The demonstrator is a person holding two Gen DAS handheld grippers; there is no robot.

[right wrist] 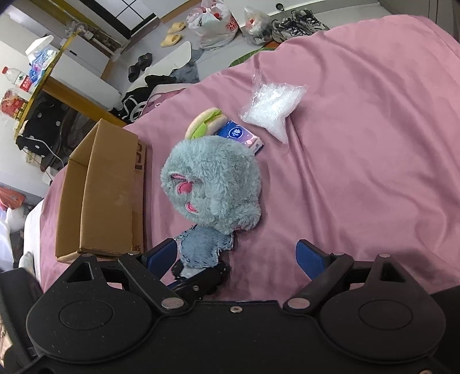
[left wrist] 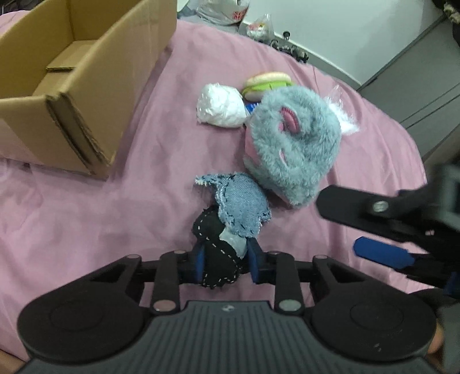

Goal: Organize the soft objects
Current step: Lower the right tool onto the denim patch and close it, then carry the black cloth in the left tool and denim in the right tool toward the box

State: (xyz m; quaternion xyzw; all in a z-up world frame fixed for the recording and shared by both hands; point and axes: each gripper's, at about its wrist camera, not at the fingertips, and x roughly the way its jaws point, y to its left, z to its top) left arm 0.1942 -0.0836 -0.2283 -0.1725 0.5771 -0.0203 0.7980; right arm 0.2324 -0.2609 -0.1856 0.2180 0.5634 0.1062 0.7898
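My left gripper (left wrist: pixel 225 260) is shut on a denim-and-black fabric toy (left wrist: pixel 230 213), gripping its black lower part just above the pink bedsheet (left wrist: pixel 100 224). The same toy shows in the right wrist view (right wrist: pixel 201 247). My right gripper (right wrist: pixel 238 256) is open and empty, and it appears at the right of the left wrist view (left wrist: pixel 359 227). A fluffy grey-blue plush (left wrist: pixel 290 143) (right wrist: pixel 212 184) lies beyond the denim toy. A plush burger (left wrist: pixel 266 83) (right wrist: pixel 205 122), a white bag (left wrist: pixel 221 105) and a clear plastic bag (right wrist: pixel 271 110) lie further back.
An open cardboard box (left wrist: pixel 72 86) (right wrist: pixel 100 192) stands on the bed to the left. A blue tissue pack (right wrist: pixel 240 135) lies behind the plush. The floor beyond the bed holds bags (right wrist: pixel 214 23), shoes (right wrist: pixel 299 21) and slippers (right wrist: pixel 172 33).
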